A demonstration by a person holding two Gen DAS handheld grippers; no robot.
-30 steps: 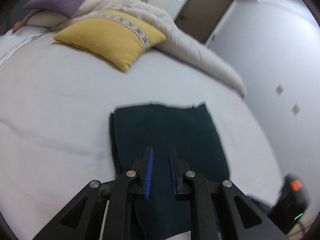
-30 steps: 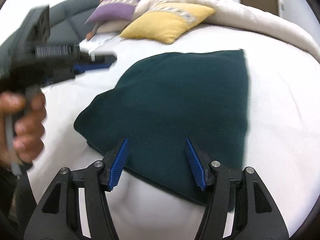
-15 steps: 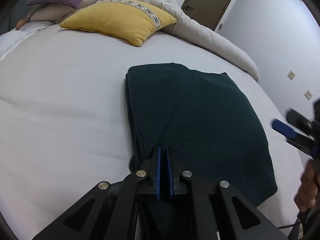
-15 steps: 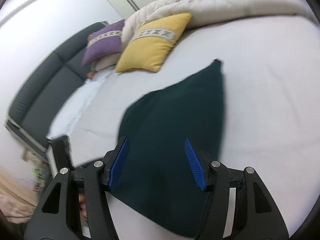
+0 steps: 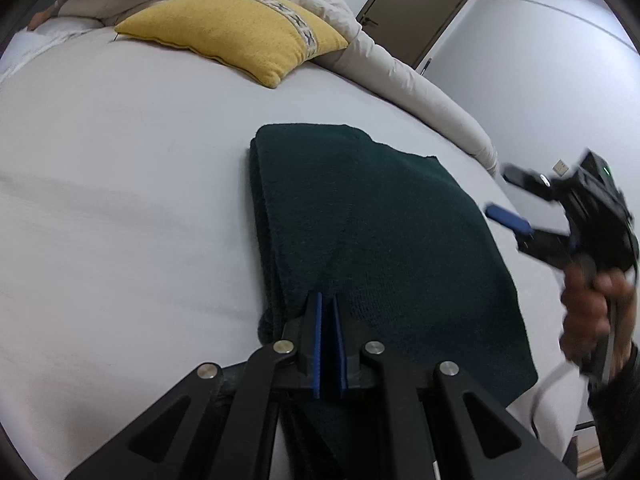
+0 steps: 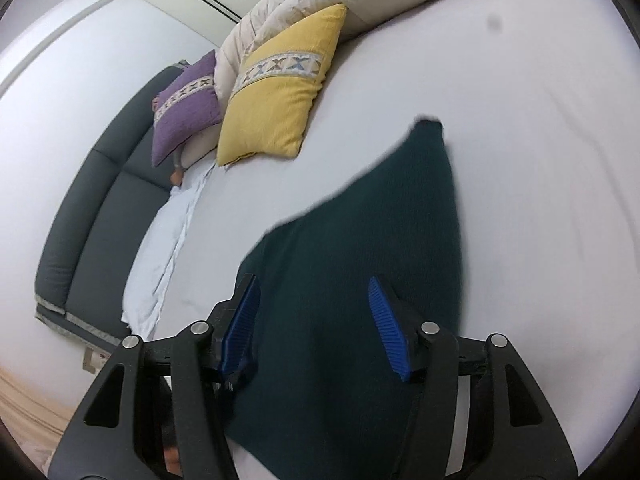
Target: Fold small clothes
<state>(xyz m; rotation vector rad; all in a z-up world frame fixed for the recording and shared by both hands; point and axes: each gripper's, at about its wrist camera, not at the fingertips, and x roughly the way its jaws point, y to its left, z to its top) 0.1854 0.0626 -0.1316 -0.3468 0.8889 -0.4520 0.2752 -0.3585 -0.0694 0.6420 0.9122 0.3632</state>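
A dark green folded garment (image 5: 372, 240) lies flat on the white bed sheet (image 5: 120, 184); it also shows in the right wrist view (image 6: 360, 280). My left gripper (image 5: 327, 320) is shut, its blue pads together over the garment's near edge; no cloth shows between them. My right gripper (image 6: 314, 320) is open and empty above the garment's near end. It also shows in the left wrist view (image 5: 516, 200), held in a hand at the garment's right side.
A yellow pillow (image 5: 236, 36) and a purple pillow (image 6: 186, 108) lie at the head of the bed beside a rolled cream duvet (image 5: 400, 72). A dark grey headboard (image 6: 92, 216) runs along the left. A brown door (image 5: 416, 4) stands beyond.
My left gripper closed from slightly open and came down to the garment's near edge. My right gripper swung away to the garment's right side, staying open.
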